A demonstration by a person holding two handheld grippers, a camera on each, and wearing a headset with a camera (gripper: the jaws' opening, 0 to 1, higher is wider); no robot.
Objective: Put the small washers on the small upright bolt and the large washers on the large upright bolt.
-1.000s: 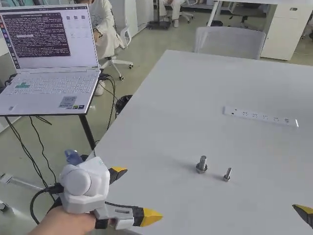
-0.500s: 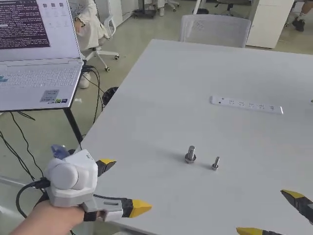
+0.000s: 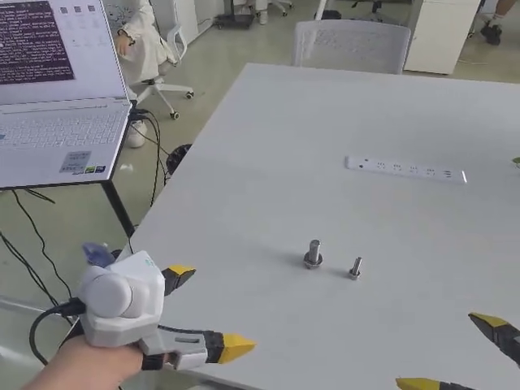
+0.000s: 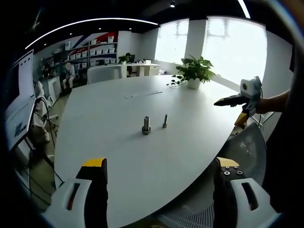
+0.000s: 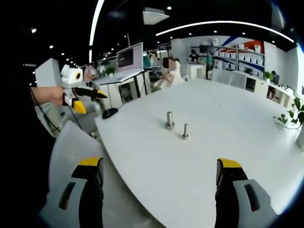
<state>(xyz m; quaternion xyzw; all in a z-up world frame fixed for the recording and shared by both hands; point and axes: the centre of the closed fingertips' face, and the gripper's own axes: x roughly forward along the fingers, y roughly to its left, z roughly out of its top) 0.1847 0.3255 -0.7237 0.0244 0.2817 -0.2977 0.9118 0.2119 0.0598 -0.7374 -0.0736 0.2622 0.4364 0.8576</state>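
Here, with your left claw [image 3: 213,310] and right claw [image 3: 451,351] both spread wide and empty at the near edge of the counter [image 3: 325,146], the large bolt [image 3: 313,253] and small bolt [image 3: 355,268] stand close together mid-counter, where a careless reach could topple either.

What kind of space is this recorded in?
Looks like an open-plan office or lab: a big white meeting table with a power strip on it, a laptop beside it, an office chair and a potted plant.

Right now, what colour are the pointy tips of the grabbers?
Yellow, on the left gripper and right gripper; clearest in the head view.
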